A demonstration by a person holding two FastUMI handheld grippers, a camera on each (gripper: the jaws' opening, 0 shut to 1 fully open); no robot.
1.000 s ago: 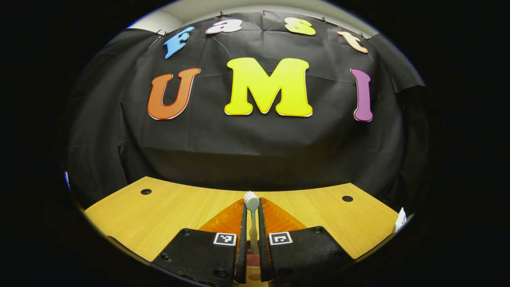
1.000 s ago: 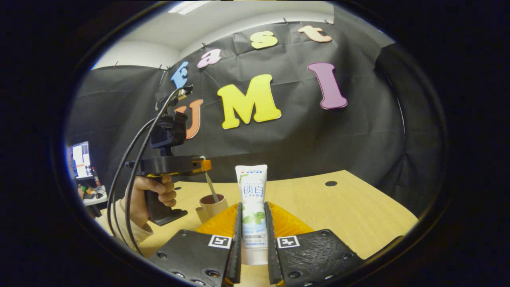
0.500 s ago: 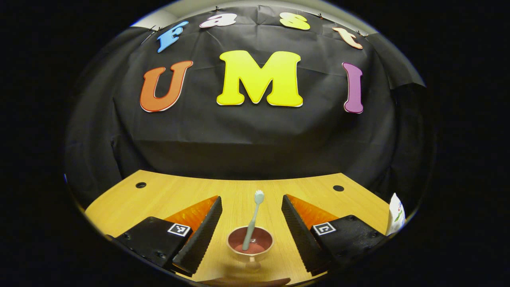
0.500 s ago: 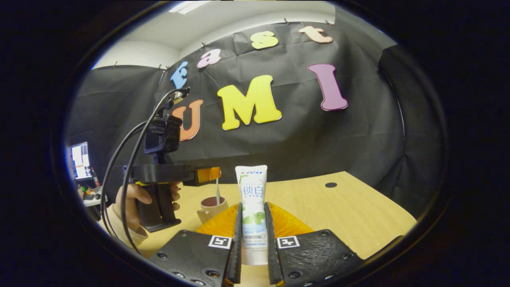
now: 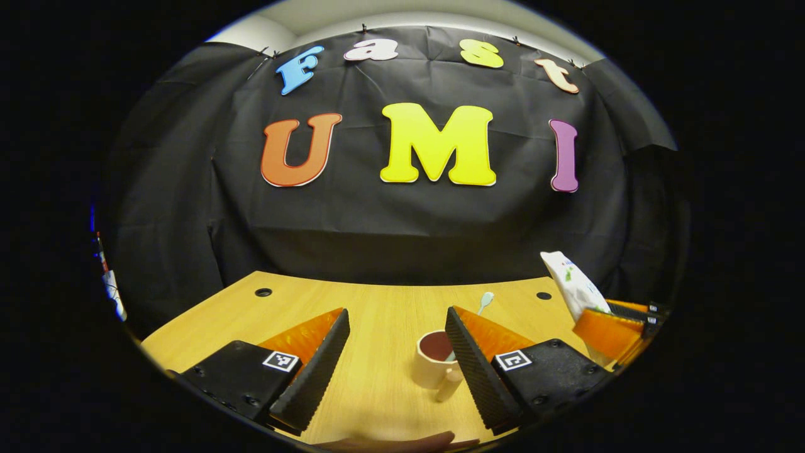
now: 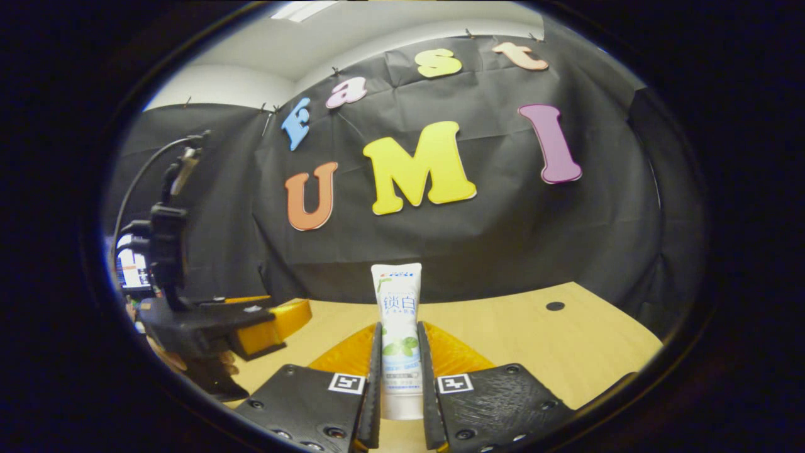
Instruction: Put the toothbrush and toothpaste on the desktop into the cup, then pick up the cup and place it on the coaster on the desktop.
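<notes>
In the left gripper view, a beige cup (image 5: 430, 367) with a dark red inside stands on the wooden desktop (image 5: 377, 377). The pale toothbrush (image 5: 485, 301) leans in it, head up. My left gripper (image 5: 396, 314) is open with nothing between its fingers, and the cup sits just in front of its right finger. At the far right my right gripper (image 5: 607, 328) carries the white toothpaste tube (image 5: 573, 287). In the right gripper view, my right gripper (image 6: 399, 327) is shut on the upright toothpaste tube (image 6: 397, 314), above the desktop (image 6: 534, 340). The left gripper (image 6: 270, 319) hangs at the left.
Two round holes (image 5: 263, 292) (image 5: 544, 295) sit near the desktop's far edge, close to the black cloth wall. A thin brownish edge (image 5: 390, 443) shows at the bottom of the left gripper view; I cannot tell what it is. A lit screen (image 6: 131, 269) is far left.
My left gripper opened and let the toothbrush drop into the cup, then moved left, so the cup now lies right of centre. My right gripper stays shut on the toothpaste.
</notes>
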